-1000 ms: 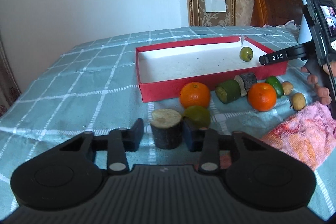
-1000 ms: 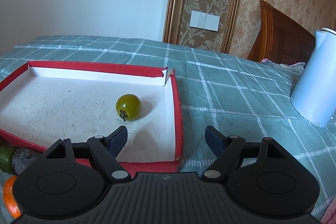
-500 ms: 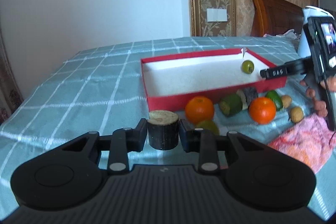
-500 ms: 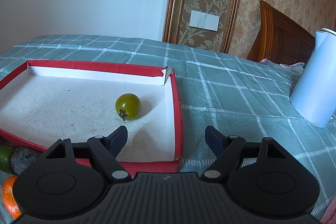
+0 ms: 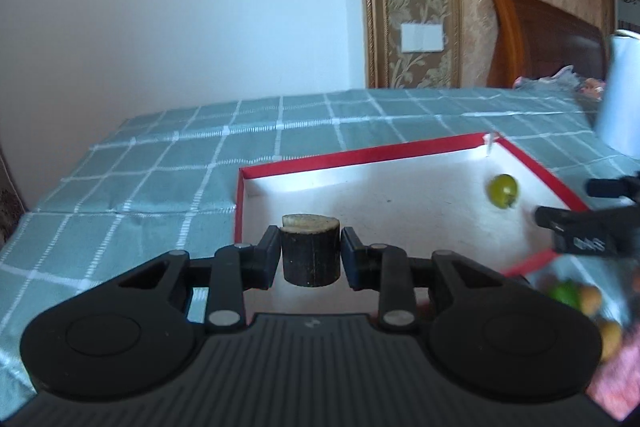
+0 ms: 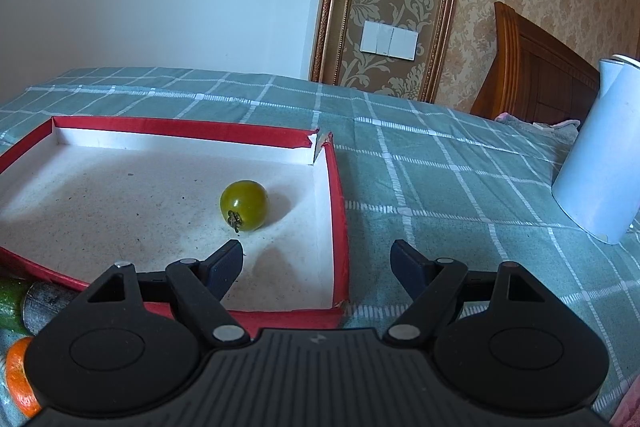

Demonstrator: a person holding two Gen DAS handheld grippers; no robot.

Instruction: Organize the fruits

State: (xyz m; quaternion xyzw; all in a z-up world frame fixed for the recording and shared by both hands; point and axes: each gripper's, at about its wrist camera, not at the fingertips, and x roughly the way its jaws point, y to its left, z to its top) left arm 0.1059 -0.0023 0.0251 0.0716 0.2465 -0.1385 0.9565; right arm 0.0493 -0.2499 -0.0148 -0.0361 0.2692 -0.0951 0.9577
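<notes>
Left gripper [image 5: 311, 261]: clamping narrow on short dark-barked cylindrical stub with pale cut top [image 5: 311, 254], pads pressing either flank, keeping it upright and clear of the surface, likely for setting down; hanging over near-left part of shallow red-walled, white-floored cardboard tray [image 5: 360, 159]. Small round green tomato-like fruit [image 6: 244, 205]: lying inside tray near far-right corner, well apart from stub. Right gripper [image 6: 316, 265]: gaping wide, gripping nothing, hovering over tray's near-right corner, fruit just beyond left fingertip, apparently waiting.
</notes>
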